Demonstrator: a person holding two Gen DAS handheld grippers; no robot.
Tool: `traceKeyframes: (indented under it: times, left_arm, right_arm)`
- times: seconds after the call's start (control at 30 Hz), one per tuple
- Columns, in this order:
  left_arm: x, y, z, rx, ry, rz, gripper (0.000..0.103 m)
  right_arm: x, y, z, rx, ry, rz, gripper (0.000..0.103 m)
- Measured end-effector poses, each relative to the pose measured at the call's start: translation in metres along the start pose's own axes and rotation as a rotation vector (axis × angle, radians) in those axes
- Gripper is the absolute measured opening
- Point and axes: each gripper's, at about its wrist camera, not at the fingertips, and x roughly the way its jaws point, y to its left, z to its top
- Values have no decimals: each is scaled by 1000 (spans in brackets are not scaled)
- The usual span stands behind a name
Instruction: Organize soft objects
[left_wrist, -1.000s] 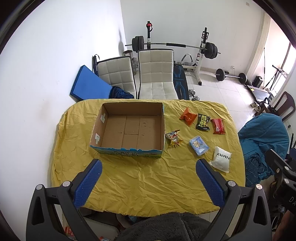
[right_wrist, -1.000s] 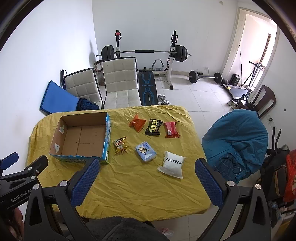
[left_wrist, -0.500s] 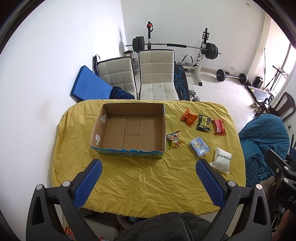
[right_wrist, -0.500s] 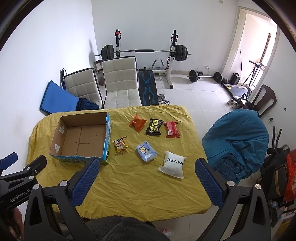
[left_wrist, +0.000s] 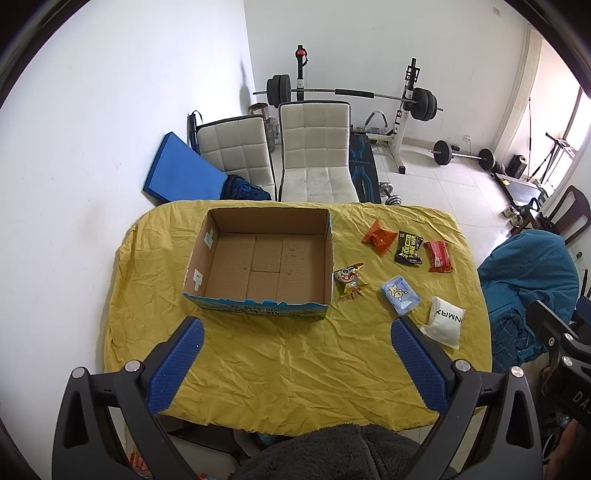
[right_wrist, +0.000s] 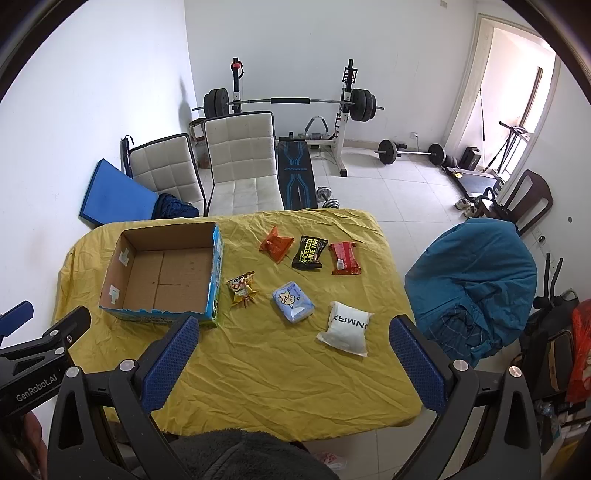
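An open cardboard box (left_wrist: 262, 264) is seen on the yellow tablecloth (left_wrist: 295, 362), six packets lying to its right; the left gripper (left_wrist: 295, 356) is held wide apart above the near edge.

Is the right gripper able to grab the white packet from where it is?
Probably yes. The right gripper hangs open above the table's near side, and the white packet lies flat just ahead between its jaws, with nothing on top or in between.

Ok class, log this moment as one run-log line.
stage: before first pick | left tool: open | right tool: open | cardboard box: nothing inside | six packets on yellow cloth
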Motion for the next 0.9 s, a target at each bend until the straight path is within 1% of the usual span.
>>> traceKeyframes:
  times: [0.57,0.9]
  left_arm:
    - [-8,6,-5,-15,-47,5,103]
    - [-11,13,-10,-20,-62,7,103]
  right_arm:
    - [-12,2,2,6,-24,-4,103]
    - [-17,2,4,-6,-38,-2,103]
